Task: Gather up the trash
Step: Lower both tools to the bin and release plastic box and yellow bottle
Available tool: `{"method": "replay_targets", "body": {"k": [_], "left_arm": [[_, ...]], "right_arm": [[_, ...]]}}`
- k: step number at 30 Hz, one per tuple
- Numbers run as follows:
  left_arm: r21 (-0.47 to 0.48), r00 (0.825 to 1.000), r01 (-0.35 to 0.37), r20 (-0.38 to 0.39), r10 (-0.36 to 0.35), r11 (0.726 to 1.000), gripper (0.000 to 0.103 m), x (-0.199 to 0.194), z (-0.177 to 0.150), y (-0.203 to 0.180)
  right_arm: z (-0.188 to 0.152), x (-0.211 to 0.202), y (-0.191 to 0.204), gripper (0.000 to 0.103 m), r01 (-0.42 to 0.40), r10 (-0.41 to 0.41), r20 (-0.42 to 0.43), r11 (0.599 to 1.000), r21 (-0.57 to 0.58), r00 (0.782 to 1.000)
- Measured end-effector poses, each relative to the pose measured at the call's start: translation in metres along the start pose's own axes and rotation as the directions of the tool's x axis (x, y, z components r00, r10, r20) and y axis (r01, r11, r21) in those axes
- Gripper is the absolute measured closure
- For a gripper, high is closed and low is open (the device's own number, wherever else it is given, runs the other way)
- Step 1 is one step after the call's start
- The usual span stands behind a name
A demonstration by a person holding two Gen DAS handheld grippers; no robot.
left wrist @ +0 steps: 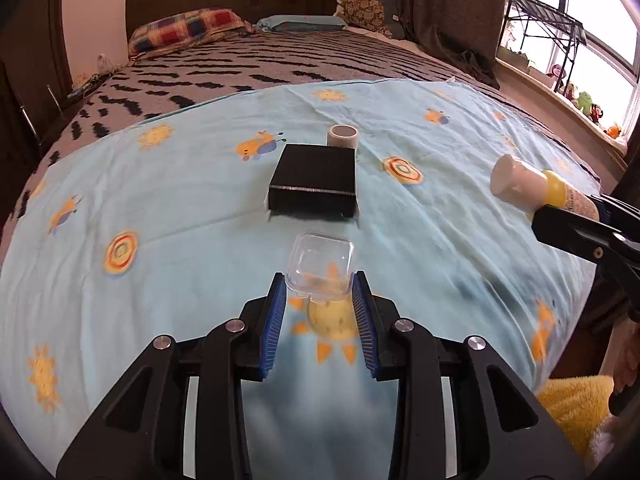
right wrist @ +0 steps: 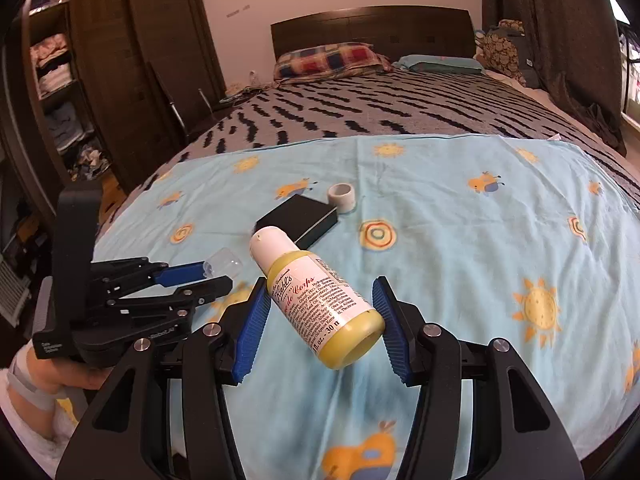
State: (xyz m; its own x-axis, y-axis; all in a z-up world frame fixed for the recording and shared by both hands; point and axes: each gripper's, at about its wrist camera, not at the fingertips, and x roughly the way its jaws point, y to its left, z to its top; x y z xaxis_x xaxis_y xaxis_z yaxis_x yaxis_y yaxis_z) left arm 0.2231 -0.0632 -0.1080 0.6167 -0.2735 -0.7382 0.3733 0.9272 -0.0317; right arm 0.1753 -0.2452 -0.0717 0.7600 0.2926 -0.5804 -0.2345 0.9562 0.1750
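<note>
Grippers both loaded, as we read it. Left gripper [left wrist: 320, 284] pinches a small clear plastic box [left wrist: 322, 266] between its blue pads [left wrist: 276, 312], gripping the box's near edge, the rest sticking out past the tips above the blue sheet [left wrist: 160, 208]. In the right wrist view we see the same box [right wrist: 224, 262] at the left gripper's [right wrist: 208, 274] tips, off the bed. Right gripper [right wrist: 322, 312] has its fingers [right wrist: 252, 328] set partly apart and clamped on a yellow lotion bottle [right wrist: 320, 304]; bottle sits skewed across the gap, white cap [right wrist: 270, 246] pointing up and left, base toward the right pad. From the left wrist camera we see that bottle [left wrist: 536, 186] poking out of the right gripper [left wrist: 560, 220] at the right edge. On the sheet: a flat black box [left wrist: 314, 182] mid-bed, a white tape roll [left wrist: 342, 136] just behind it. Striped blanket [left wrist: 280, 64] and pillows [left wrist: 188, 28] farther back.
</note>
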Motion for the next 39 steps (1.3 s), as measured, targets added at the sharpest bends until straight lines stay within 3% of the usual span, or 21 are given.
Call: {"method": "replay_targets", "body": {"k": [9, 20, 27, 39], "left_arm": [[-0.02, 0.999, 0.005, 0.04, -0.004, 1.0, 0.071, -0.064, -0.053, -0.012], [-0.012, 0.999, 0.047, 0.028, -0.046, 0.999, 0.071, -0.092, -0.131, -0.038], [-0.01, 0.997, 0.071, -0.031, -0.071, 0.997, 0.071, -0.08, -0.179, -0.054], [-0.087, 0.973, 0.134, -0.177, -0.148, 0.987, 0.071, -0.018, -0.248, -0.065]], "right_arm": [[-0.041, -0.044, 0.025, 0.049, 0.014, -0.014, 0.0, 1.0, -0.017, 1.0], [-0.114, -0.068, 0.032, 0.049, 0.007, -0.006, -0.068, 1.0, 0.015, 0.998], [-0.157, -0.064, 0.026, 0.049, 0.005, 0.001, -0.123, 0.999, 0.052, 0.992], [-0.234, -0.017, 0.004, 0.049, 0.068, -0.019, -0.287, 0.985, 0.16, 0.958]]}}
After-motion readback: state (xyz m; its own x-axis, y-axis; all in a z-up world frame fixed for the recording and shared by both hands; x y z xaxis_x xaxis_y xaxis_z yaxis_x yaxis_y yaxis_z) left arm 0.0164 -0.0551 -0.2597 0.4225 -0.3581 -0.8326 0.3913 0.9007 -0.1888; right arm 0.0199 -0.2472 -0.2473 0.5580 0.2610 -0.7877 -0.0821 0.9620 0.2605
